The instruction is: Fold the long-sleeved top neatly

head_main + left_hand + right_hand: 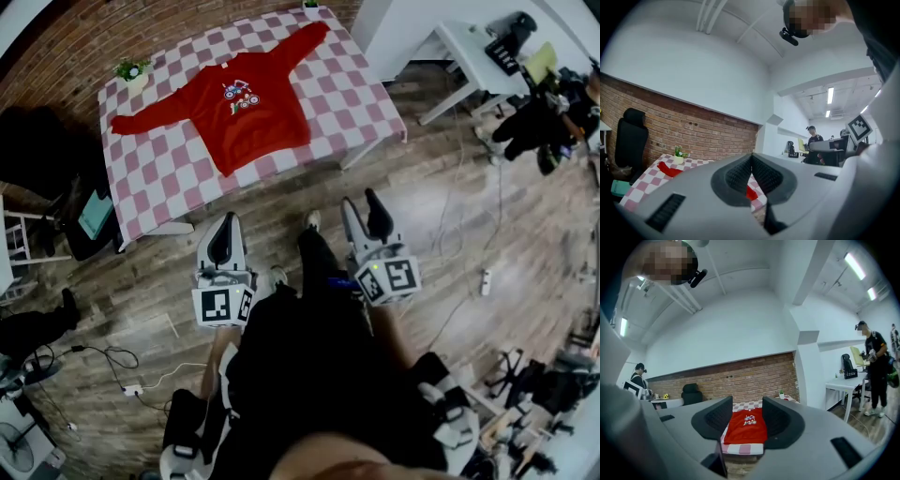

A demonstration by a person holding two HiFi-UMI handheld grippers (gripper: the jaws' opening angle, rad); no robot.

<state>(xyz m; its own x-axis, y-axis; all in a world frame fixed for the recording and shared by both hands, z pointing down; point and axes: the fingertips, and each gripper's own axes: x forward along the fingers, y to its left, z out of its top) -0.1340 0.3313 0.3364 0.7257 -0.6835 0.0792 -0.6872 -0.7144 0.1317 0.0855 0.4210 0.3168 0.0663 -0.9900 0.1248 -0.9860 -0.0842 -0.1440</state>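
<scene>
A red long-sleeved top [242, 108] with a small print on its chest lies spread flat, sleeves out to both sides, on a table with a pink-and-white checked cloth [159, 178]. Both grippers hang over the wooden floor, well short of the table and pointing toward it. My left gripper [223, 234] is shut with nothing in it; in its own view the ribbed pads [740, 173] meet, and a red sleeve [668, 169] shows beyond. My right gripper [364, 211] is open and empty. The top [746, 426] appears far off between its jaws.
Small potted plants [131, 70] [310, 5] stand at the table's far corners. A black chair [37, 150] sits left of the table, a white desk [469, 47] to the right. Cables [112, 361] and a power strip [485, 281] lie on the floor. A person [874, 362] stands by the desk.
</scene>
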